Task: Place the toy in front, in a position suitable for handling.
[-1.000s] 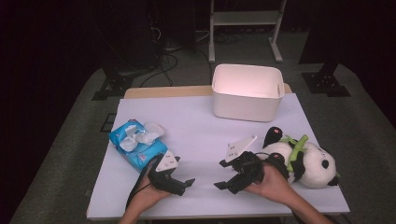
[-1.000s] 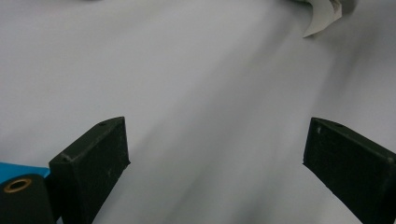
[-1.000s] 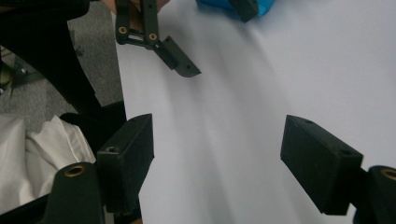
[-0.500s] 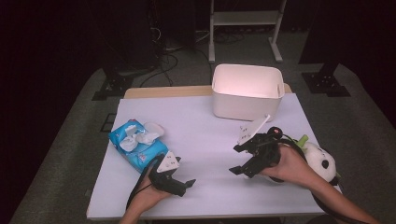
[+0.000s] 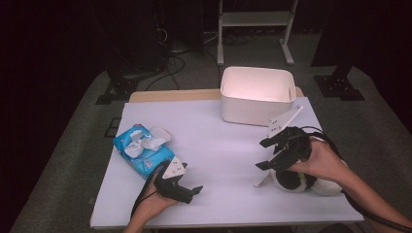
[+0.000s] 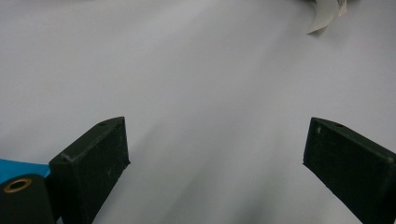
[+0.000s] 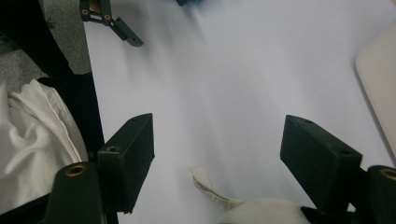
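A: Where is the plush panda lying against your jaws?

B: It is lying at the near right of the counter, under your right hand. Your right gripper is hovering just over it, jaws spread wide and gripping nothing; its paper tag is lying between them in the right gripper view.

A: And your left?

B: Your left gripper is resting low near the wipes pack, jaws released, empty.

A: What is hidden?

B: Your hand is covering most of the panda.
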### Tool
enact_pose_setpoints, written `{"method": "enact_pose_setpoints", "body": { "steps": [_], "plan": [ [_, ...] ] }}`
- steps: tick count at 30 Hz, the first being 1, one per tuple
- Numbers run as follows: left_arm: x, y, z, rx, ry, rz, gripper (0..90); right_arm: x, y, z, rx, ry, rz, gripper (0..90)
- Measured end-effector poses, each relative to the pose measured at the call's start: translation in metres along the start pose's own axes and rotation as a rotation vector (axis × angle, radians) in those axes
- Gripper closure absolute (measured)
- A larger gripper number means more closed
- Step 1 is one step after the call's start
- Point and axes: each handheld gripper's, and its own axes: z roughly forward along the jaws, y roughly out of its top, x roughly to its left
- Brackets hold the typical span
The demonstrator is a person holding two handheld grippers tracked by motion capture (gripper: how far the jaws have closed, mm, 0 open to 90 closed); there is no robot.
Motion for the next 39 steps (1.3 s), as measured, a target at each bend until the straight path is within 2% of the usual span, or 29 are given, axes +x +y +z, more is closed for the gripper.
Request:
{"method": "enact_pose_setpoints", "body": {
  "steps": [13, 21, 24, 27, 39],
  "plan": [
    [0.003, -0.002, -0.001, 0.002, 0.011, -0.012, 5.6, -0.021, -0.018, -0.027, 0.034, -0.022, 0.019, 24.9],
    [0.004, -0.002, -0.001, 0.010, 0.019, -0.002, 5.6, -0.032, -0.032, -0.041, 0.052, -0.029, 0.038, 24.9],
    [0.005, -0.002, -0.001, 0.009, 0.021, -0.011, 5.6, -0.036, -0.039, -0.050, 0.046, -0.039, 0.049, 24.9],
    [0.005, -0.003, 0.001, 0.021, 0.024, -0.010, 5.6, -0.040, -0.045, -0.055, 0.074, -0.060, 0.054, 25.0],
    [0.004, -0.004, 0.004, 0.035, 0.020, -0.008, 5.6, -0.066, -0.086, -0.066, 0.116, -0.096, 0.155, 24.9]
  ]
}}
